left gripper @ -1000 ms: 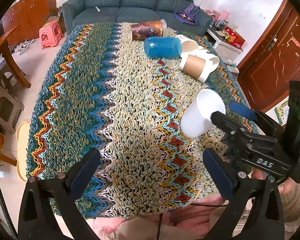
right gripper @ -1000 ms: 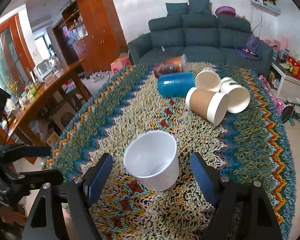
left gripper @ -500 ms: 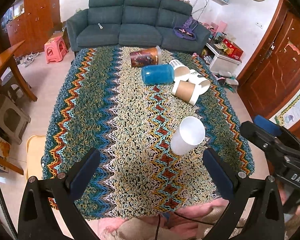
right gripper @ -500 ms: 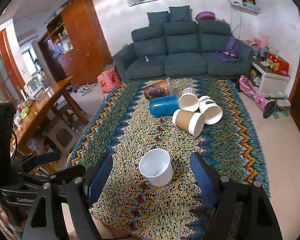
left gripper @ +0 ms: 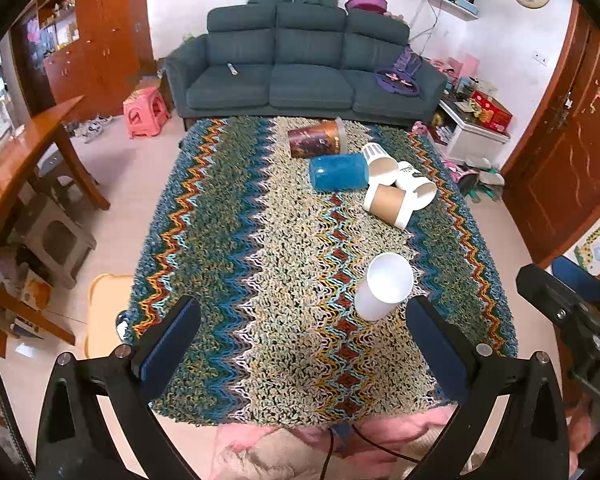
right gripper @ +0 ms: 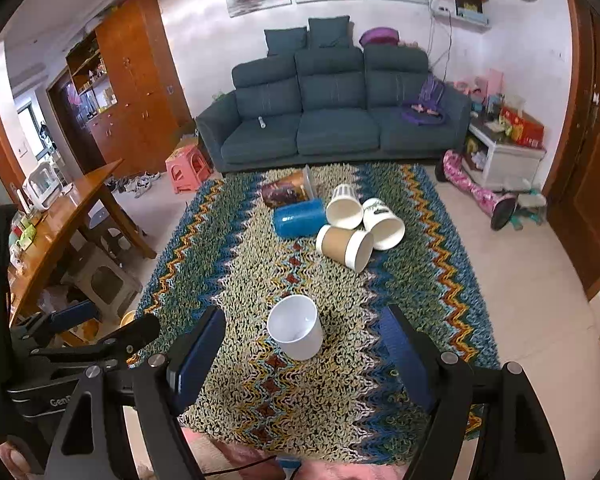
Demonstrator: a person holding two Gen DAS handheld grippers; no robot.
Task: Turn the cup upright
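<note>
A plain white cup point(left gripper: 384, 286) stands upright with its mouth up on the zigzag-patterned cloth point(left gripper: 236, 264), toward the near right of the table. In the right wrist view the same cup point(right gripper: 296, 328) shows between the fingers of my right gripper point(right gripper: 302, 311), which is open, empty and held back above it. My left gripper point(left gripper: 300, 320) is open too, with only cloth between its fingers. The cup lies just inside its right finger point(left gripper: 432, 332), farther off.
Several cups lie on their sides at the far right of the table: a brown paper cup point(left gripper: 390, 202), a blue cup point(left gripper: 338, 172), a dark printed cup point(left gripper: 316, 142) and white ones point(right gripper: 384, 224). A sofa point(left gripper: 300, 76) stands behind, a wooden table point(right gripper: 60, 224) at left.
Both grippers have drawn back and up from the table, so the cups look smaller. The white cup stays upright where it was, free of the right gripper's fingers.
</note>
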